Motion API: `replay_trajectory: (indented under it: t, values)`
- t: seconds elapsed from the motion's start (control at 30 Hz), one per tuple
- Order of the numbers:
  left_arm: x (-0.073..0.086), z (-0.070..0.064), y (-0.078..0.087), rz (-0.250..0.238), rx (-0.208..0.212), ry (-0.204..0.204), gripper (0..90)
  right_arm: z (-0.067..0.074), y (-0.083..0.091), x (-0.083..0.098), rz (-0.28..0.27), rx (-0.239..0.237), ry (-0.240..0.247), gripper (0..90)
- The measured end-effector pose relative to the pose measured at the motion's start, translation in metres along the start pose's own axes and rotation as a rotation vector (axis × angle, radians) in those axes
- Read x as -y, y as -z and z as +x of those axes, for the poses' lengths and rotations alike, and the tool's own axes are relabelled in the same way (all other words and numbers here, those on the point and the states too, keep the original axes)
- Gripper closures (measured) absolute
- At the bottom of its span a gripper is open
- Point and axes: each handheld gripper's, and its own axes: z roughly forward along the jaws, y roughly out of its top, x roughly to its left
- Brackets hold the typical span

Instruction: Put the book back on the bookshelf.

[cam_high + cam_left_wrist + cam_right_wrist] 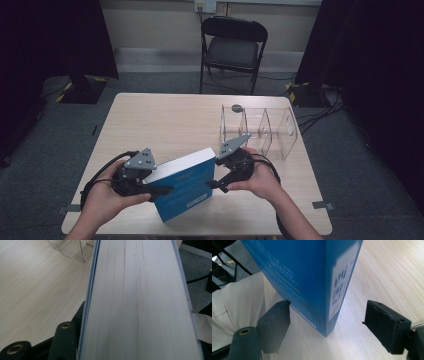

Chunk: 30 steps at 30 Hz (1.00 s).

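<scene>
A thick blue book point(182, 187) is tilted up over the near middle of the table, its white page edge point(140, 300) facing my left gripper view. My left gripper point(162, 190) is shut on the book from its left side. In the right gripper view the blue cover point(307, 272) with a white barcode label comes down to a corner that is on or just above the tabletop. My right gripper point(329, 320) is open around that corner, one pad right beside the cover and the other well apart from it. It stands at the book's right edge point(219, 180).
A clear plastic organizer point(260, 131) with three compartments stands at the table's back right, also seen as the organizer point(72, 250). A black folding chair point(232, 47) is beyond the wooden table point(165, 117). Cables trail from both grippers.
</scene>
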Motion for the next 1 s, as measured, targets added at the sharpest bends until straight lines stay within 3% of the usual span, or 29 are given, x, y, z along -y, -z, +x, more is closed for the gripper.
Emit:
replay_trajectory:
  t: [0.13, 0.2, 0.6, 1.0]
  values:
    - [0.0, 0.0, 0.0, 0.005, 0.0, -0.002, 49.3, 0.001, 0.004, -0.01, 0.016, -0.002, 0.025, 21.3]
    - [0.001, 0.0, -0.001, -0.017, 0.0, 0.004, 49.3, 0.002, 0.006, -0.015, 0.016, -0.007, 0.03, 21.3]
    - [0.0, 0.0, -0.001, -0.003, 0.006, 0.012, 49.4, 0.005, 0.017, -0.037, 0.015, -0.03, 0.058, 21.3]
    - [0.0, 0.0, -0.002, -0.017, 0.015, 0.015, 49.5, 0.009, 0.011, -0.061, 0.038, -0.061, 0.105, 21.3]
